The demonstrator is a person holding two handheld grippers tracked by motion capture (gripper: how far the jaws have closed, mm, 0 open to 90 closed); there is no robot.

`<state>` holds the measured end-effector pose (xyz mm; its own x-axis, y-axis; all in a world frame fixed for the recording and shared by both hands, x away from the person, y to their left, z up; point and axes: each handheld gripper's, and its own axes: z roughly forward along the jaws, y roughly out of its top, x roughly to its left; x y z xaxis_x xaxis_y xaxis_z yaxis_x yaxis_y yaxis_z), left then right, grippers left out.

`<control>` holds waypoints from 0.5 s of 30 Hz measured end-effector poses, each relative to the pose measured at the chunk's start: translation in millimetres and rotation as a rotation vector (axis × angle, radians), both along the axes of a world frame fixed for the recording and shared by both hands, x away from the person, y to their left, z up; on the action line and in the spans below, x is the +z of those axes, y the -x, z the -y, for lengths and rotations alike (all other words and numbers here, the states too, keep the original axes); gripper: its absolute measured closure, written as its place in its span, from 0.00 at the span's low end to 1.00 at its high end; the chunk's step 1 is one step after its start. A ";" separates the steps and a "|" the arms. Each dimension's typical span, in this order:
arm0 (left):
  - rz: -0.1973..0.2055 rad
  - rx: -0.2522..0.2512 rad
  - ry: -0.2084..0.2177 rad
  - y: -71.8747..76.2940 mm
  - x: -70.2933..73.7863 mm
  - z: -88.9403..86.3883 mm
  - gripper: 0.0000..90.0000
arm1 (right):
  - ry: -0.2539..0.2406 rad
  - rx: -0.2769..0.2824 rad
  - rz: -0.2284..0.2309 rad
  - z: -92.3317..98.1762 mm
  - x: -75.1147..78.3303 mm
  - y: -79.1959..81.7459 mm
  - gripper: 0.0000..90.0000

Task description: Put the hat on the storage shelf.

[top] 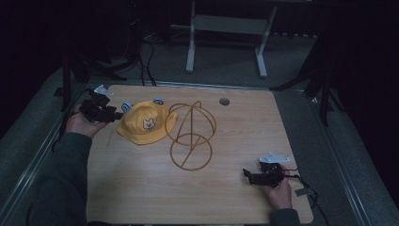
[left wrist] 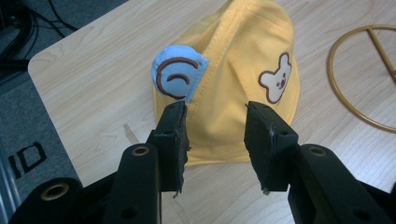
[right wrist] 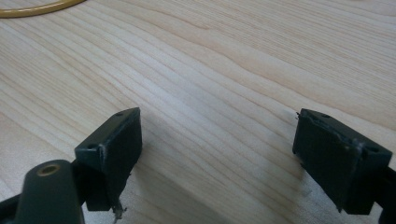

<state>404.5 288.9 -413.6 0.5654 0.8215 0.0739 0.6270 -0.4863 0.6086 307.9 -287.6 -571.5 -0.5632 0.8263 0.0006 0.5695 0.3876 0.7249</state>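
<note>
- High view: a pale wooden table point(top: 141, 188) carries a yellow cloth child's hat point(top: 147, 123) with a bear face patch on its front and light-blue ear tabs, lying left of centre.
- Just right of the hat stands a gold wire hat stand point(top: 190, 134) (a round base ring flat on the wood, with curved hoops rising above it); its hoops overlap the hat's brim edge in this view, and contact cannot be told.
- The left gripper point(top: 116, 114), held in the person's left hand point(top: 80, 123), sits at the hat's left side.
- Left gripper view: the jaws stand apart, gripping nothing, with the hat's brim lying between and beyond them, and a blue ear tab point(left wrist: 179, 73) just above the left jaw.
- The right gripper point(top: 248, 175) rests low near the table's right front corner, well apart from hat and stand.
- Right gripper view: its jaws are spread wide over bare wood grain.
</note>
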 end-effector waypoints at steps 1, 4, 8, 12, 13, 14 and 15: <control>0.001 0.000 0.005 -0.9 0.6 -0.4 0.66 | 0.000 -0.001 0.000 -0.1 0.0 0.0 0.17; 0.003 0.000 0.012 -4.8 3.1 -2.0 0.66 | 0.001 0.000 0.000 0.0 0.0 -0.3 0.17; 0.004 0.003 0.009 -10.9 7.2 -1.3 0.66 | 0.000 0.000 0.001 0.0 -0.1 -0.6 0.17; 0.009 -0.002 0.003 -16.5 12.7 0.9 0.65 | 0.001 0.000 0.002 0.0 -0.1 -0.8 0.17; 0.010 -0.001 0.003 -17.4 13.8 2.3 0.65 | 0.001 0.000 0.002 0.0 -0.1 -0.8 0.17; 0.016 -0.004 0.000 -18.3 14.6 3.7 0.64 | 0.001 0.000 0.002 0.0 0.0 -0.8 0.17; 0.014 -0.006 -0.005 -19.1 15.7 5.3 0.63 | 0.001 0.000 0.002 0.0 -0.1 -0.8 0.17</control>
